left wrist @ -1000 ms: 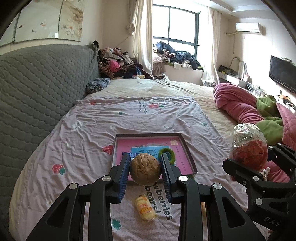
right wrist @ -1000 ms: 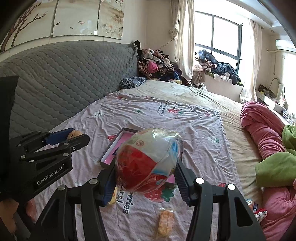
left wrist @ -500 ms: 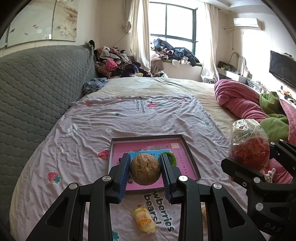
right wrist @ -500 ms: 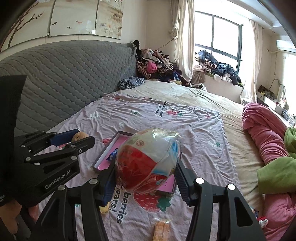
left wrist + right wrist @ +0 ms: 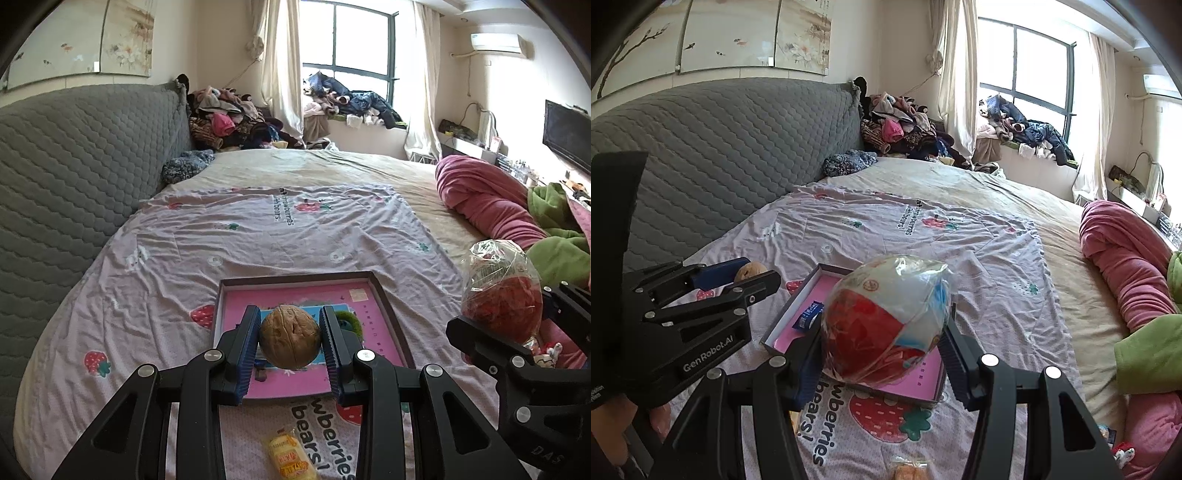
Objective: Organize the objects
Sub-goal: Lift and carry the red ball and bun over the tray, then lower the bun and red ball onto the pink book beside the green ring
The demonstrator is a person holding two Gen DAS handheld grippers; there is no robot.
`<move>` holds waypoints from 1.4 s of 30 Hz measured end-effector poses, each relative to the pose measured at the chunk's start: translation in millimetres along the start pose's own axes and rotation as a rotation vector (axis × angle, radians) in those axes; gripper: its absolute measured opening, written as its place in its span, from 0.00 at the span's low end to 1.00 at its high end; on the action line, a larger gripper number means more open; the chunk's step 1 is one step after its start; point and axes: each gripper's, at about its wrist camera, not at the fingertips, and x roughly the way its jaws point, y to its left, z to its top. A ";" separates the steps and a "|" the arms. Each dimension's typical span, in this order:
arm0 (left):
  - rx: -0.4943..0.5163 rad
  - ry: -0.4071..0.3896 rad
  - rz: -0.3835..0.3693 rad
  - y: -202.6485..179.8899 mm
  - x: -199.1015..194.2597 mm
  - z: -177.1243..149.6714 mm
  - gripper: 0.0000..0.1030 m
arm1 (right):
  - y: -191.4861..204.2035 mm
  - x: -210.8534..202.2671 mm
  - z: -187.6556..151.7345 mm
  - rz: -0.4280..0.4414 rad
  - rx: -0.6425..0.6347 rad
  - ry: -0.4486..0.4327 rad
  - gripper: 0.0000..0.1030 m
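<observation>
My left gripper [image 5: 290, 341] is shut on a brown walnut [image 5: 290, 338] and holds it above the near part of a shallow pink-lined box [image 5: 391, 325] on the bed. A blue packet [image 5: 809, 315] and a green ring [image 5: 347, 321] lie in the box. My right gripper [image 5: 882, 347] is shut on a plastic-wrapped red, white and blue toy egg [image 5: 886, 321], held above the box's near right part [image 5: 923, 384]. The egg also shows at the right of the left wrist view [image 5: 498, 291], and the walnut shows in the right wrist view [image 5: 750, 271].
A yellow wrapped snack [image 5: 290, 456] lies on the strawberry sheet [image 5: 221, 236] in front of the box; another wrapped snack [image 5: 908, 470] lies nearer. A grey quilted headboard [image 5: 74, 166] is at left. Pink [image 5: 487, 199] and green bedding [image 5: 557, 251] lie at right.
Both grippers have moved forward over the bed with their objects still held; the box now lies closer beneath them and the yellow snack has slid toward the bottom of view.
</observation>
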 end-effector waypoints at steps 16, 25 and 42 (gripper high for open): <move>-0.006 0.035 -0.004 3.7 47.9 -10.8 0.33 | -5.4 51.2 -8.3 0.008 0.002 0.043 0.55; -0.005 0.068 -0.007 4.5 79.2 -21.5 0.33 | -9.9 76.6 -17.6 0.013 0.005 0.076 0.55; 0.013 0.131 -0.011 7.2 136.4 -39.3 0.33 | -17.4 127.9 -38.8 0.025 0.007 0.143 0.55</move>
